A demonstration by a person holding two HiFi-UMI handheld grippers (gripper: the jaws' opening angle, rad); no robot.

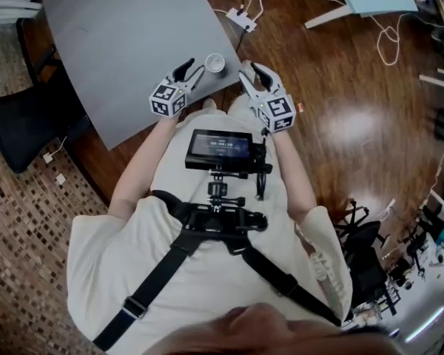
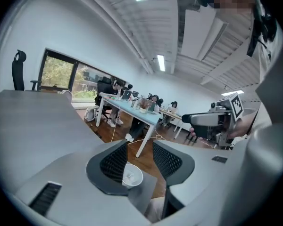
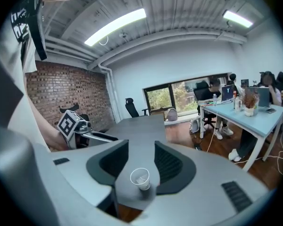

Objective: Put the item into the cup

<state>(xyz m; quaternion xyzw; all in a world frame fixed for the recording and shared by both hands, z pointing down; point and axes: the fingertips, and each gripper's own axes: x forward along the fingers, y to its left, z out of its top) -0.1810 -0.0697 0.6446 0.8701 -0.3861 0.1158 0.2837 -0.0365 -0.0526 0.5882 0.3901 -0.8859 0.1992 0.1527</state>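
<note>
A small white paper cup (image 1: pixel 214 63) stands upright near the corner of the grey table (image 1: pixel 118 43). A pale crumpled item seems to lie inside it. My left gripper (image 1: pixel 193 68) is just left of the cup, open and holding nothing. My right gripper (image 1: pixel 251 68) is just right of it, over the table's edge, also open and empty. In the left gripper view the cup (image 2: pixel 131 176) shows low between the spread jaws of the left gripper (image 2: pixel 139 147), clear of both. In the right gripper view the cup (image 3: pixel 141 178) sits beyond the right gripper (image 3: pixel 141 147), untouched.
A black office chair (image 1: pixel 22 120) stands left of the table. A white power strip (image 1: pixel 240 18) and cables lie on the wooden floor behind it. A camera rig (image 1: pixel 222 148) hangs on the person's chest. Farther off, people sit at a light-blue desk (image 2: pixel 137 108).
</note>
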